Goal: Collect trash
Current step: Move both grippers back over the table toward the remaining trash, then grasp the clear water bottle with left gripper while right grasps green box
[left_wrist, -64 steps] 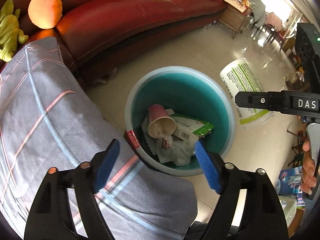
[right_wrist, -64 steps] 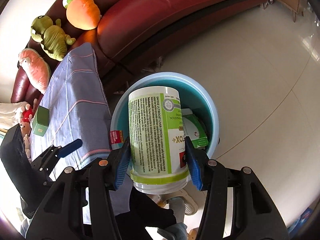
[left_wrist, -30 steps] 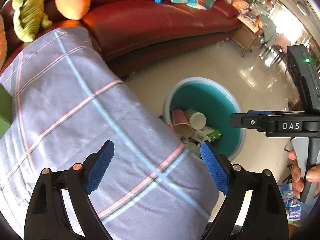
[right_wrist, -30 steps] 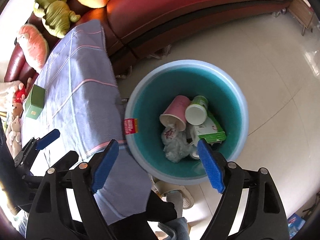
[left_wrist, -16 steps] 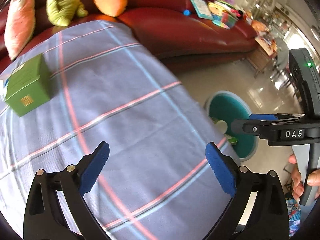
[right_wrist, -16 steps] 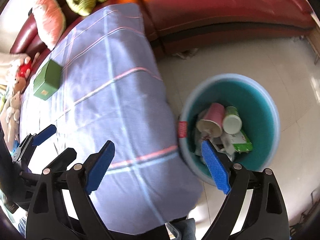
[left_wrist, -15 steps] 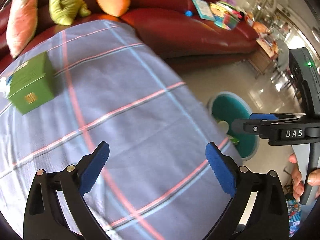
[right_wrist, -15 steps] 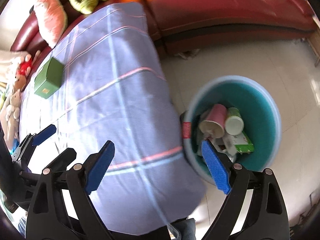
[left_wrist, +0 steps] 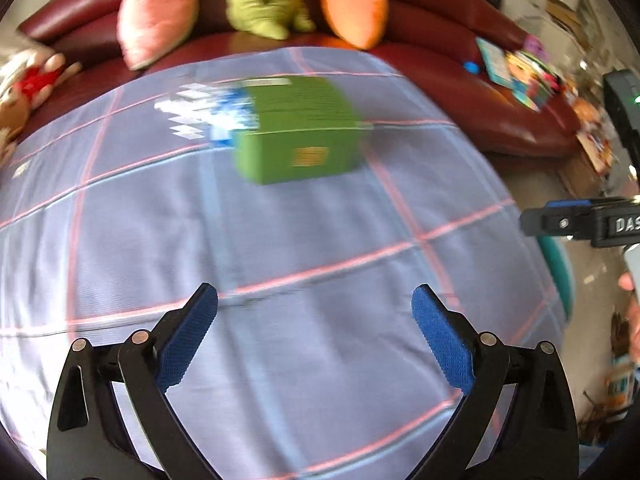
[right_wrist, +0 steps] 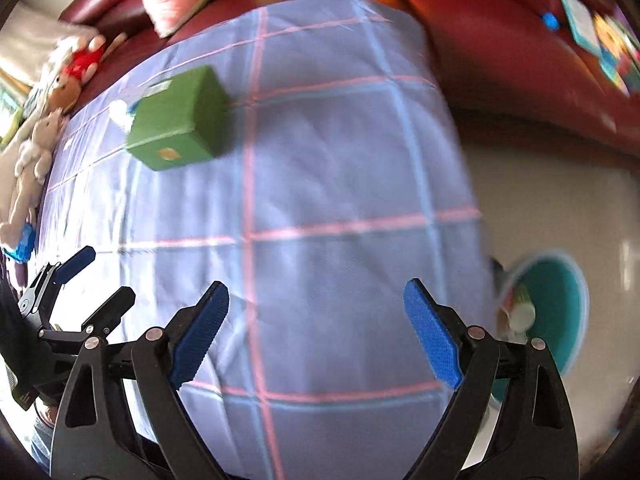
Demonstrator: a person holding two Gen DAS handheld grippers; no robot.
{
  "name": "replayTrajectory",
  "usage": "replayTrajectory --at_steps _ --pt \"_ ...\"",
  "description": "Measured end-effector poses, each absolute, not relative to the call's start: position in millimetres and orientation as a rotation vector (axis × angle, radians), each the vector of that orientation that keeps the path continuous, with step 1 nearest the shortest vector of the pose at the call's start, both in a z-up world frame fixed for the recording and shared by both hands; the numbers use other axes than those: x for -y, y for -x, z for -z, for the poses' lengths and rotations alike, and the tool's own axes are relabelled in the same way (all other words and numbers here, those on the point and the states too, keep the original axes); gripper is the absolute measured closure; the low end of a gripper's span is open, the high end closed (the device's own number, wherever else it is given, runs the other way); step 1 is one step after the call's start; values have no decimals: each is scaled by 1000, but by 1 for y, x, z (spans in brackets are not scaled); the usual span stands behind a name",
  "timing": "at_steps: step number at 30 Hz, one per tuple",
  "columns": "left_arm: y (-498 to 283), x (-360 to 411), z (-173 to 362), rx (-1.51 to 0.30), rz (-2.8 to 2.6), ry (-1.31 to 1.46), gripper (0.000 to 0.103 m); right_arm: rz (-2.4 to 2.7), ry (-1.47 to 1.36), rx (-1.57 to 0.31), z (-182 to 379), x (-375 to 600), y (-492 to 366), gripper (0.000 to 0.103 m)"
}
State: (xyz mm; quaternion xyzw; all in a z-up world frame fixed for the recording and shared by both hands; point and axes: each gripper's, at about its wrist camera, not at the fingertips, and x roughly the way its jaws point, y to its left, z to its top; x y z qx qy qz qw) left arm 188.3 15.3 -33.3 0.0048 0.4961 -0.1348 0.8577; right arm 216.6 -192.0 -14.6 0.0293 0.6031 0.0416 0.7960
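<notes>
Now your left gripper [left_wrist: 314, 330] and right gripper [right_wrist: 316, 330] both gape wide and empty over the checked tablecloth [right_wrist: 340, 184]. The green box [left_wrist: 298, 136] lies well ahead of both; the teal trash bin [right_wrist: 554, 308] sits right of your right gripper.

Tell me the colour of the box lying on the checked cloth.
Green box, with a small orange-yellow mark on one side; clearest in the right wrist view.

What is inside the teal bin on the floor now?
In the right wrist view, the teal bin holds a white-capped container and blurred scraps beside it. The checked cloth and a gripper arm cover its near side.
</notes>
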Motion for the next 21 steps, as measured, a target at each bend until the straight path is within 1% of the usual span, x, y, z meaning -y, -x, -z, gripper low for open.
replayTrajectory --at_steps 5,10,21 --pt "-205 -73 37 -1050 207 37 5 -132 45 -1296 11 126 -253 18" --pt "-228 -110 44 -1063 156 43 5 -158 128 -1307 17 67 -291 18" --pt "-260 -146 59 -1076 122 89 5 -108 160 -1301 29 10 -359 18"
